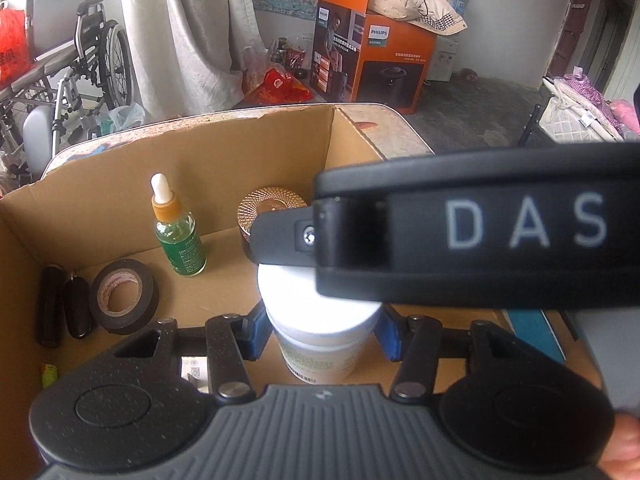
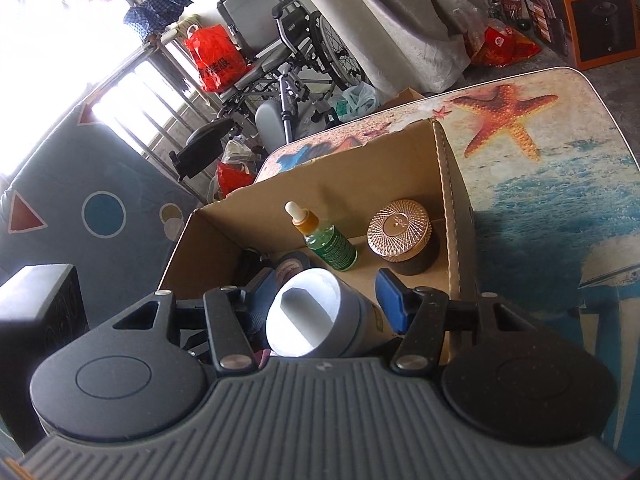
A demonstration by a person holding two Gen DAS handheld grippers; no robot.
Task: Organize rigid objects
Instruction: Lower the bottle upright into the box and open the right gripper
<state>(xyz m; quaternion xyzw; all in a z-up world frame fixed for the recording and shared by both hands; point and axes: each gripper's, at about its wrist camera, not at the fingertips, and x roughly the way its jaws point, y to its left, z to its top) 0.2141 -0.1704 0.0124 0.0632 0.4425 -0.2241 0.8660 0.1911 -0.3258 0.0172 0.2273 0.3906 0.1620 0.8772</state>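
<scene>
Two claws, each clamped on its own load, as far as I can judge: my left claw stands about half open, blue pads pressed to the sides of a white-lidded cream plastic jar, held upright and low over the near end of the open brown cardboard box. My right claw grips another white-lidded jar, tilted, at a similar width. I hold both above bare floor so they can stand beside what is packed: a black tape roll, then a green glass dropper bottle and a dark jar with a rose-gold patterned lid along the far wall.
</scene>
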